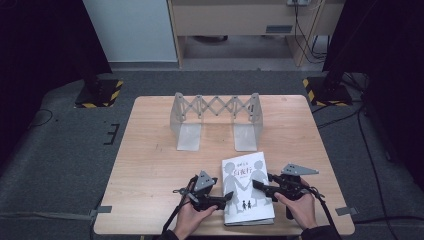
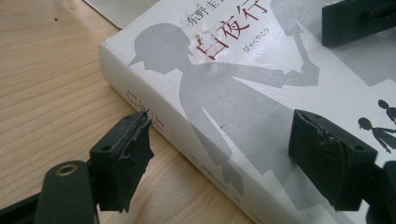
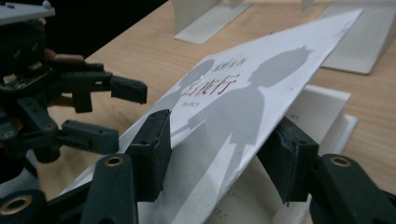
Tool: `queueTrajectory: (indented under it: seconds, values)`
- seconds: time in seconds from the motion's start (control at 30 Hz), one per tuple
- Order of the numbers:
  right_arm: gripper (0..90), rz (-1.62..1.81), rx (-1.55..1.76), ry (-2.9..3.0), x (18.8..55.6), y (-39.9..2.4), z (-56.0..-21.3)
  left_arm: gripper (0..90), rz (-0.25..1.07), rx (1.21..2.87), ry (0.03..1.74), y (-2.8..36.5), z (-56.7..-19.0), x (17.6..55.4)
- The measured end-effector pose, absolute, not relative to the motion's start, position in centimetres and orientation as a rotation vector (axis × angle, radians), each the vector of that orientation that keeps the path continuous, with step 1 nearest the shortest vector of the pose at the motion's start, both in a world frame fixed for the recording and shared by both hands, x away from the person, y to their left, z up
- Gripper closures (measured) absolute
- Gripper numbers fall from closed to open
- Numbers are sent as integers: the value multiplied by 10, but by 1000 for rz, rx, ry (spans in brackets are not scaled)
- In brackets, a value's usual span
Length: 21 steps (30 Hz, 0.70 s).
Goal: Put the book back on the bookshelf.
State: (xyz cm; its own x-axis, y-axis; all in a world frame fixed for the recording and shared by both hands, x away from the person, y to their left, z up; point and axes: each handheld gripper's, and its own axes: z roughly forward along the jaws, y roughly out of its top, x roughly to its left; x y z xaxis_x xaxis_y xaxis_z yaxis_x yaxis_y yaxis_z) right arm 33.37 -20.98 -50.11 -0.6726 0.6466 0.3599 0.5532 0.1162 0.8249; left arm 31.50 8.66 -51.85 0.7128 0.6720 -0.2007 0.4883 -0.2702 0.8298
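Book cover coming up at the near edge of the table

The white book point(image 1: 247, 187) lies long axis running away from the person, between both hands: the right gripper point(image 3: 219, 154) has the front cover point(image 3: 261, 93) lifted, tilted between its jaws, one above and one below, whether pinched I cannot tell; the left gripper point(image 2: 224, 163) sits at the spine side, jaws wide, straddling the spine edge, apparently steadying; bookstand point(image 1: 215, 117) waits well beyond

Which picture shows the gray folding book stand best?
The high view: the whole stand sits at the table's far side, zigzag bars included. The right gripper view catches its flat feet; the left gripper view, perhaps one pale corner.
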Motion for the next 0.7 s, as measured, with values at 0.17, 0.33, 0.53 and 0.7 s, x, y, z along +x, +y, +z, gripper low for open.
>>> queueTrajectory:
  seconds: [0.17,0.33,0.53,0.7]
  values:
    - [478,1637,1286,2319,340,-212,-506,198,235,1935,894,86,-519,316]
    - [509,1661,1335,2361,345,-214,-510,195,220,1936,900,86,-519,317]
    - [638,1749,1455,2334,348,-215,-508,233,209,1915,911,91,-519,321]
    - [707,1825,1524,2300,350,-215,-505,251,181,1841,938,98,-515,324]
